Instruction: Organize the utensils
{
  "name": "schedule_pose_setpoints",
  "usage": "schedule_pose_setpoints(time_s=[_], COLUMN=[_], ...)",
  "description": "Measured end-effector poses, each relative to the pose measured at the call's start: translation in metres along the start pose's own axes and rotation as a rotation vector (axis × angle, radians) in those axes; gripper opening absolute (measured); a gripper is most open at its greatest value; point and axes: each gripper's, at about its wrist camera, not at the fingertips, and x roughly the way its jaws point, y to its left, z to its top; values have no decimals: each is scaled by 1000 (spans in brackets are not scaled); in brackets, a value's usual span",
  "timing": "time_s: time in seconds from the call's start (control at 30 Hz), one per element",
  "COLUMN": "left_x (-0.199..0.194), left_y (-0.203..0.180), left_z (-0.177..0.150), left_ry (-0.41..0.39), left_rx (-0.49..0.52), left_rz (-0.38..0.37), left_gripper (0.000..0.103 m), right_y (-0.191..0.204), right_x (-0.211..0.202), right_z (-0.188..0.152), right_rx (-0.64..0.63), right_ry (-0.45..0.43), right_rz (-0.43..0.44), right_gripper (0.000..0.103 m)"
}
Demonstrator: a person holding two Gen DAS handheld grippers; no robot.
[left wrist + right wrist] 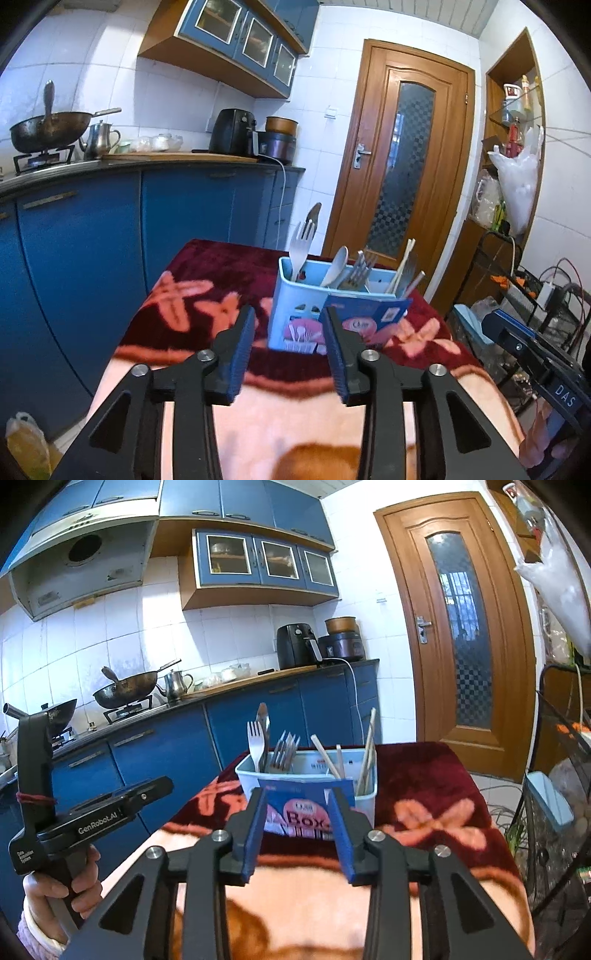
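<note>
Left wrist view: a kitchen is seen behind, with blue cabinets (92, 236), a wok (50, 129) on a stove, a metal kettle (100, 139), a black air fryer (232, 131) and a wooden door (402, 155). The surface is covered by a dark red flowered blanket (207, 280). The light blue utensil holder (295, 314) is set upright on it, straight ahead of the left tongs (290, 323); nothing stands between. A blue printed label (369, 314) is stuck on its front. One white plastic fork (301, 245), one white spoon (338, 264), a bunch of metal forks (360, 273) not countable, and pale chopsticks (404, 264) are held in it, handles down. The left tongs are spread, nothing pinched. The other gripper's body is visible at the right edge.

Right wrist view: the same holder (364, 797) is seen ahead of the right tongs (297, 801), compartments side by side. The white fork (255, 742), metal forks (284, 751) and about four chopsticks (365, 753) are visible. The right tongs are spread and empty. The left hand (62, 890) is seen at lower left, gripping its tool's handle.
</note>
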Motion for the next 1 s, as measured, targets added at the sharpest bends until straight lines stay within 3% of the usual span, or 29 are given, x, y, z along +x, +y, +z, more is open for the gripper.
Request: schedule_pose_setpoints(time_s=[0.27, 0.57, 0.73, 1.0], left_x=[-11, 12, 21, 23], left_y=[-16, -13, -6, -3], left_z=[-31, -68, -82, -90], left_ry=[-20, 27, 50, 11], left_rx=[68, 79, 75, 64], left_rz=[35, 106, 142, 172], left_gripper=[63, 64, 64, 64], right_y=[-4, -7, -12, -11], right_x=[-9, 0, 6, 7], right_z=[-29, -65, -82, -92], right_rx=[1, 3, 2, -34], right_ry=[12, 35, 42, 16], right_rz=[-40, -110, -137, -176], right_gripper=[65, 83, 83, 84])
